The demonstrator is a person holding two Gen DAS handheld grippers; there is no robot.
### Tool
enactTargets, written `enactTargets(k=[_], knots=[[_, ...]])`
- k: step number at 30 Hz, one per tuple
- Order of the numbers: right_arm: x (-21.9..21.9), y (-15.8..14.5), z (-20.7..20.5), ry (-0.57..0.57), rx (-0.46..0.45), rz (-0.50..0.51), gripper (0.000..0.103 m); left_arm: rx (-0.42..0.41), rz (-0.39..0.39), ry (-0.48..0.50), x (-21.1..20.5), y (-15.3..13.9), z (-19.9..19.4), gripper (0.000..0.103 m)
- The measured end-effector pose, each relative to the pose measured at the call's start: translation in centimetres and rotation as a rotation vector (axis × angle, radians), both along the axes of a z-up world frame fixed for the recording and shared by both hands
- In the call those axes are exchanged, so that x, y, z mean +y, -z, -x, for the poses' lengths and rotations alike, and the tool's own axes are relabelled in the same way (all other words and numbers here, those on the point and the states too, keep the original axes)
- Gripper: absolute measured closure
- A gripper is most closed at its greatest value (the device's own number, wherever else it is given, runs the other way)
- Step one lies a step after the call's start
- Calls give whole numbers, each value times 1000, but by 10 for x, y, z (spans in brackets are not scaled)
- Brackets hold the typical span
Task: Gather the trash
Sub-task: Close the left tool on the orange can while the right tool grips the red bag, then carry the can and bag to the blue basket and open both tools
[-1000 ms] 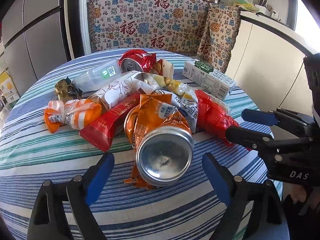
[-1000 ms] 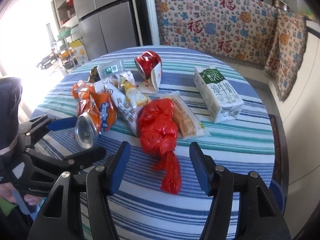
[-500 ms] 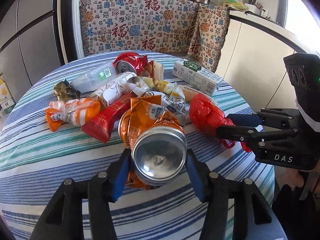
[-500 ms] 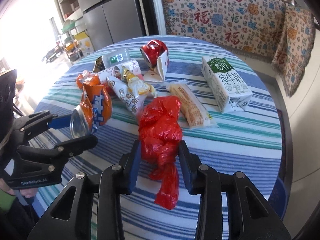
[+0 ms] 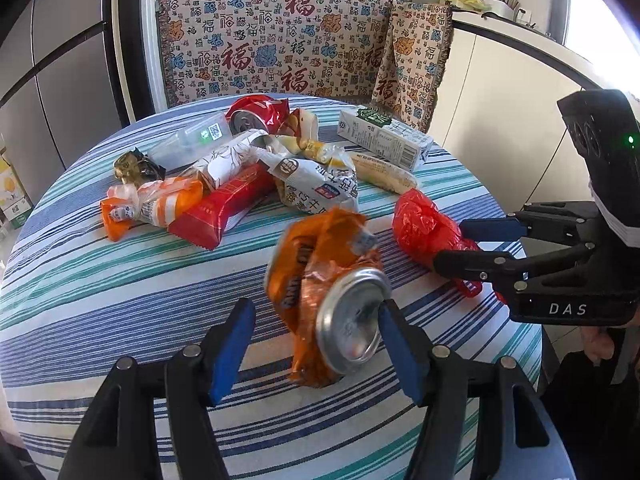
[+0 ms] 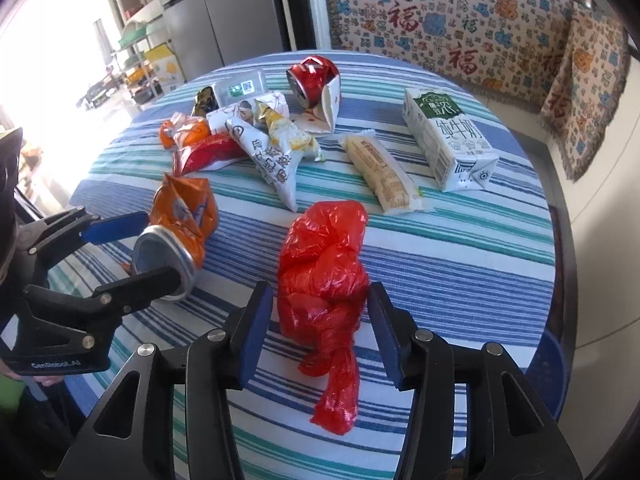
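Note:
A crushed orange can (image 5: 320,280) lies on the striped tablecloth (image 5: 100,300), apart from the litter pile. It sits between the fingers of my left gripper (image 5: 316,312), whose jaws are opening. The right pad touches the can's rim and the left pad (image 5: 232,344) stands clear of it. A knotted red plastic bag (image 6: 324,264) lies between the fingers of my right gripper (image 6: 319,292), whose jaws are also opening, with the pads just off the bag. The right wrist view shows the left gripper (image 6: 160,246) around the can (image 6: 180,224).
Behind lie snack wrappers (image 5: 316,188), a red bar wrapper (image 5: 224,208), an orange packet (image 5: 156,204), a red can (image 5: 252,116), a clear box (image 5: 192,140), a milk carton (image 6: 448,140) and a bread pack (image 6: 380,172). A patterned bench back (image 5: 280,40) stands beyond the table.
Both grippers closed on their items half a second ago and have now widened. The orange can has come out of the pile toward me and tipped right. The red bag sits nearer.

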State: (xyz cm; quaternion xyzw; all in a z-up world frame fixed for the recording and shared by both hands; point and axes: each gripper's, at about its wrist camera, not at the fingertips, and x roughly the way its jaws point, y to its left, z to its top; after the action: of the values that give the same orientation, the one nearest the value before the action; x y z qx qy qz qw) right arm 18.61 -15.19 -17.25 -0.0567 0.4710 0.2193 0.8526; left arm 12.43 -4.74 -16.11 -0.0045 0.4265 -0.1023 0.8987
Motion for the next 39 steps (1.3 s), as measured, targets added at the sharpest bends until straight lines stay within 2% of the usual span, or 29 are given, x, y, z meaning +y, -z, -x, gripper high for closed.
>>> enactTargets(k=[1,3,4,6,8,10,13,17,18,19,20,22,25,31,35,39], knots=[[0,0,0,-2,3,3,60,-1,1,-4,1,0,0,38],[-2,-2,2,5,0,5,61,-7,-2,-1,1,0,1,40],[-4,-3,3,10,-2,3,61,-8,-6,2,1,0,1,47],[-8,-5,6,24,-6,-11,61,-1,-11,16,-1,1,1,54],[-13,-8,8,36,-10,-21,61,-11,-6,19,-1,0,3,49],[-17,-9,11,46,-12,-24,61,-6,9,33,-2,0,3,35],[-23,-10,13,61,-13,-33,61,-6,40,70,-4,1,0,34],[-28,-8,17,79,-12,-44,61,24,60,69,-3,10,-9,34],[-29,-8,18,84,-12,-46,61,23,74,70,-2,10,-9,38],[-30,-9,20,88,-13,-50,61,20,79,69,-2,9,-8,60],[-32,-9,21,91,-15,-53,61,23,83,73,-1,7,-7,62],[-35,-11,23,100,-20,-60,61,26,101,75,1,6,-6,63],[-38,-13,25,111,-28,-66,61,1,69,63,-2,2,-1,65],[-54,-22,30,142,-48,-82,61,-20,79,46,-11,-11,0,65],[-88,-32,32,208,-58,-108,61,-23,96,80,-34,-23,-7,65],[-140,-44,37,316,-75,-79,61,-44,110,158,-78,-37,-18,65]])
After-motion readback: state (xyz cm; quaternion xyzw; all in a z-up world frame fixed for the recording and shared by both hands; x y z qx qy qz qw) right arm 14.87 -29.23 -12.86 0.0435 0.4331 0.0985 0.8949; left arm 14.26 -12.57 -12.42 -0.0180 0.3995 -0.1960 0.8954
